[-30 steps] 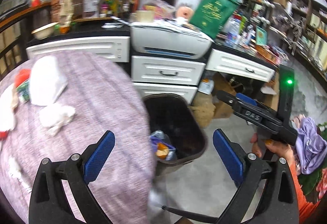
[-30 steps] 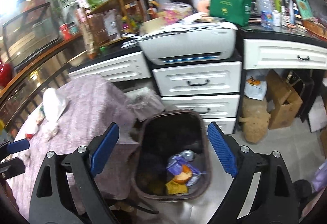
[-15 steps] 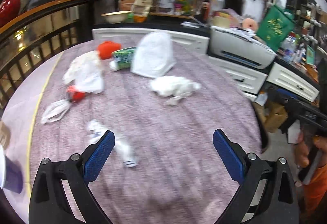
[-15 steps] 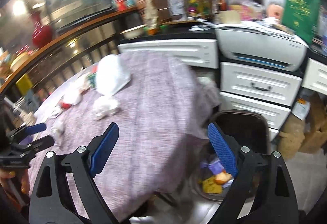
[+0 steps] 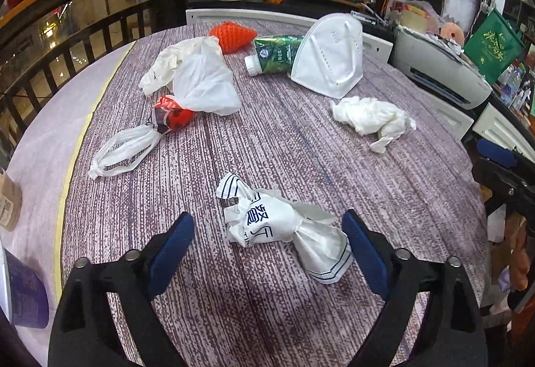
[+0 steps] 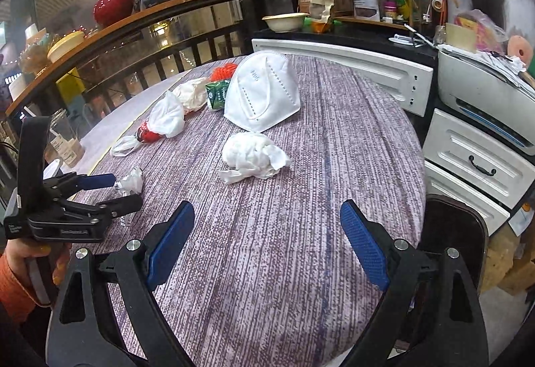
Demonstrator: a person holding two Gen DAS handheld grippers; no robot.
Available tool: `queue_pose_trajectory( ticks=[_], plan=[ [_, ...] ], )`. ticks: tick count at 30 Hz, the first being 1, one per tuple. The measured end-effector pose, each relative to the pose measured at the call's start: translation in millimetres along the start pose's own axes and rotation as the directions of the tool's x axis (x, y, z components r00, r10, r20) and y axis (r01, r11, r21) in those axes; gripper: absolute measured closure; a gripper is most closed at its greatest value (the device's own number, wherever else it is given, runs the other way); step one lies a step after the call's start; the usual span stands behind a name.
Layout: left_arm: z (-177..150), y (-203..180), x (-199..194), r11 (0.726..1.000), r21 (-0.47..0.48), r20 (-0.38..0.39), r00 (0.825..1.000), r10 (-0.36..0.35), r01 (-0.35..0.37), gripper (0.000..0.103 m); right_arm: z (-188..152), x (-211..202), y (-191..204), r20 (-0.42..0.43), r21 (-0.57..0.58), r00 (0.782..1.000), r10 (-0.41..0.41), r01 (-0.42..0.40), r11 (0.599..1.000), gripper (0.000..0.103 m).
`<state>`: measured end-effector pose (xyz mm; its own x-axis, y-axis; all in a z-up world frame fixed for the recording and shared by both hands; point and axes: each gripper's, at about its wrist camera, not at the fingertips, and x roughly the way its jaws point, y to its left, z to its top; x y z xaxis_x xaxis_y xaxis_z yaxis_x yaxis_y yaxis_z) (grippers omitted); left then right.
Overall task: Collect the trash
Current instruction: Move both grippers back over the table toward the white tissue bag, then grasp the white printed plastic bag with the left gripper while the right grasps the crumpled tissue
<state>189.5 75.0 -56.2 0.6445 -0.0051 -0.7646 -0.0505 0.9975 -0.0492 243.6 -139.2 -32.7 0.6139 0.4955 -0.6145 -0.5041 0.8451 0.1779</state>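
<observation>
My left gripper (image 5: 267,246) is open, its blue pads on either side of a crumpled white printed wrapper (image 5: 281,226) on the purple tablecloth (image 5: 301,139); it also shows in the right wrist view (image 6: 110,189). My right gripper (image 6: 267,243) is open and empty above the cloth, short of a crumpled white tissue (image 6: 252,156). More trash lies beyond: a white face mask (image 5: 331,56), a green bottle (image 5: 274,54), a white plastic bag (image 5: 200,79), a red wrapper (image 5: 172,114), a knotted clear bag (image 5: 123,149). The dark trash bin (image 6: 454,233) stands right of the table.
An orange knitted item (image 5: 232,35) lies at the table's far side. White drawers (image 6: 474,163) and a printer (image 6: 485,96) stand to the right. A wooden railing (image 6: 133,29) runs behind the table. A purple cup (image 5: 23,293) and a brown cup (image 5: 8,203) sit at the left edge.
Both grippers swung from over the trash bin back over the table. The left one dropped to straddle the printed wrapper; the right one came in toward the tissue. Both stayed open.
</observation>
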Motion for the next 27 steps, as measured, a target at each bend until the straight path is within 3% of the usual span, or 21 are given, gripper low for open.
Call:
queue_pose_trajectory(
  ticks=[4,7,14,27],
  plan=[
    [2.4,3.8,5.5,1.0,-0.019,-0.013,1.0,-0.019,0.019,0.035,1.5,7.7,2.0,-0.02,-0.008,1.0,0.003,-0.003,1.0,0.015],
    [4.3,6.3,4.9,0.999,-0.025,-0.005,1.0,-0.02,0.019,0.06,4.2,13.0,4.6,-0.034,-0.026,0.999,0.0,-0.001,1.0,0.015],
    [5.2,14.9,3.4,0.998,-0.044,0.012,0.999,-0.033,0.033,0.065,11.9,30.6,10.4,-0.077,-0.061,0.997,0.019,-0.024,0.998,0.015],
    [0.7,15.2,-28.4,0.997,-0.043,0.086,0.995,-0.057,0.061,0.066,44.2,85.3,23.1,-0.189,-0.123,0.982,0.018,-0.042,0.991,0.015]
  ],
)
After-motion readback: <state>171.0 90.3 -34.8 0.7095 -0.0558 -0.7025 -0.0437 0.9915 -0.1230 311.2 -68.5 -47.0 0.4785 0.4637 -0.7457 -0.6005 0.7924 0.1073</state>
